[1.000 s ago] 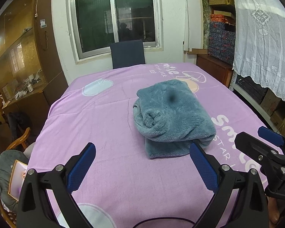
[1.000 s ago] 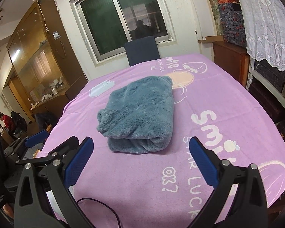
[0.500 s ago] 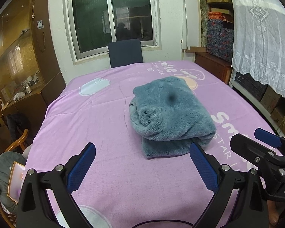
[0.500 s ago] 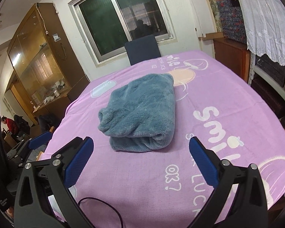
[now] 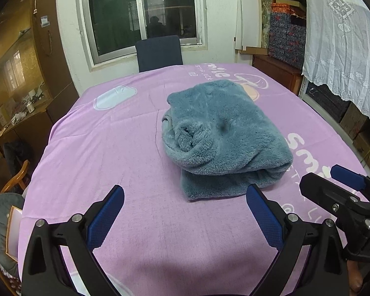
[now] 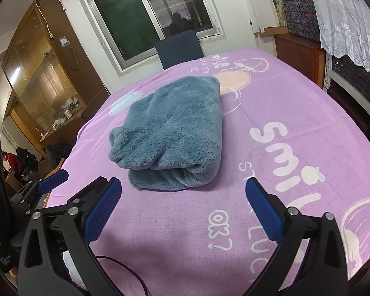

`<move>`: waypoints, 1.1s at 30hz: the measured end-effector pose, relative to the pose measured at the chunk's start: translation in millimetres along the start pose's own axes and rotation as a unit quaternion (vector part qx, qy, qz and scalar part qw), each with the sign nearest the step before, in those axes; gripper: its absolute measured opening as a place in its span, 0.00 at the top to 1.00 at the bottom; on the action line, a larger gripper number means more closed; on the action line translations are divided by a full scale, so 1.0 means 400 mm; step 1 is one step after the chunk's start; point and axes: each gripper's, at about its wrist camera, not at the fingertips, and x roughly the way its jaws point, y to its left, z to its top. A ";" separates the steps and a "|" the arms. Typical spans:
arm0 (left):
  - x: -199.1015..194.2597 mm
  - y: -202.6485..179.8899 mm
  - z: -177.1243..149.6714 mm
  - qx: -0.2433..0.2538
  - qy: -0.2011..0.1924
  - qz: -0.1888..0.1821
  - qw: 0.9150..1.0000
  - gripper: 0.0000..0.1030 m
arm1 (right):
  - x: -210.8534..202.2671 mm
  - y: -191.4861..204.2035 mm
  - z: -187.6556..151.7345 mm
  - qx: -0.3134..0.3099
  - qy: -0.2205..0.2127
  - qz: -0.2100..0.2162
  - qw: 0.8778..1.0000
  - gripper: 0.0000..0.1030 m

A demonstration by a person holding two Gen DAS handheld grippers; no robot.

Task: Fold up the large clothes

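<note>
Left gripper (image 5: 185, 212) and right gripper (image 6: 183, 203) both spread wide, empty, hovering just short of folded blue-grey fleece garment (image 5: 222, 135); plush, bundled, on purple blanket (image 6: 283, 113).

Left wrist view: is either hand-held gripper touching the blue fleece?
No, the folded blue fleece lies alone on the purple cloth, beyond both open grippers.
</note>
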 end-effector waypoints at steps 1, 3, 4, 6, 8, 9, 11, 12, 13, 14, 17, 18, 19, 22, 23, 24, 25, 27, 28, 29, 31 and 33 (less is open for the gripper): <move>0.005 0.000 0.004 0.002 -0.001 0.002 1.000 0.03 | 0.005 0.001 0.000 -0.002 0.002 -0.001 1.000 0.04; 0.010 0.002 0.013 0.002 -0.004 0.003 1.000 0.03 | 0.013 0.004 0.004 -0.007 0.003 -0.004 1.000 0.04; 0.014 0.005 0.020 0.001 -0.006 0.002 1.000 0.03 | 0.016 0.005 0.007 -0.009 0.002 -0.006 1.000 0.04; 0.019 0.009 0.030 -0.001 -0.008 -0.001 1.000 0.03 | 0.023 0.003 0.016 -0.008 0.000 -0.007 1.000 0.04; 0.029 0.009 0.043 0.003 -0.011 -0.004 1.000 0.03 | 0.029 -0.001 0.028 -0.005 -0.001 -0.007 1.000 0.04; 0.032 0.009 0.048 0.004 -0.011 -0.003 1.000 0.03 | 0.032 -0.002 0.034 -0.005 -0.001 -0.007 1.000 0.04; 0.036 0.008 0.057 0.004 -0.012 -0.004 1.000 0.03 | 0.040 0.000 0.048 -0.007 -0.003 -0.010 1.000 0.04; 0.039 0.009 0.059 0.002 -0.012 -0.005 1.000 0.03 | 0.043 0.000 0.052 -0.007 -0.003 -0.011 1.000 0.04; 0.040 0.009 0.060 0.001 -0.012 -0.005 1.000 0.03 | 0.047 0.000 0.058 -0.008 -0.003 -0.011 1.000 0.04; 0.043 0.009 0.061 0.000 -0.011 -0.004 1.000 0.03 | 0.047 0.000 0.060 -0.008 -0.003 -0.011 1.000 0.04; 0.062 0.011 0.072 -0.001 -0.001 -0.012 1.000 0.03 | 0.054 0.001 0.067 -0.007 -0.003 -0.011 1.000 0.04; 0.067 0.011 0.075 -0.003 0.003 -0.015 1.000 0.03 | 0.059 0.001 0.070 -0.007 -0.001 -0.011 1.000 0.04; 0.072 0.013 0.077 -0.006 0.007 -0.020 1.000 0.03 | 0.061 0.000 0.073 -0.006 -0.001 -0.010 1.000 0.04; 0.075 0.008 0.078 -0.006 0.010 -0.026 1.000 0.03 | 0.070 -0.001 0.083 -0.002 0.002 -0.009 1.000 0.04; 0.074 0.004 0.077 -0.003 0.009 -0.025 1.000 0.03 | 0.069 -0.001 0.085 -0.002 0.002 -0.008 1.000 0.04; 0.072 -0.001 0.075 0.000 0.008 -0.022 1.000 0.03 | 0.069 -0.001 0.086 -0.002 0.002 -0.007 1.000 0.04; 0.070 -0.009 0.073 0.004 0.007 -0.019 1.000 0.03 | 0.069 0.001 0.086 -0.004 0.003 -0.007 1.000 0.04; 0.070 -0.025 0.070 0.014 0.007 -0.006 1.000 0.03 | 0.070 0.004 0.085 -0.010 0.006 -0.008 1.000 0.04; 0.072 -0.035 0.069 0.022 0.007 0.005 1.000 0.03 | 0.070 0.004 0.083 -0.012 0.007 -0.010 1.000 0.04; 0.074 -0.043 0.068 0.029 0.007 0.012 0.999 0.03 | 0.070 0.005 0.080 -0.014 0.008 -0.011 1.000 0.04; 0.079 -0.053 0.067 0.035 0.007 0.018 0.999 0.03 | 0.077 0.003 0.075 -0.016 0.014 -0.012 1.000 0.04; 0.086 -0.051 0.067 0.030 0.011 0.017 0.999 0.03 | 0.082 -0.002 0.072 -0.015 0.020 -0.011 1.000 0.04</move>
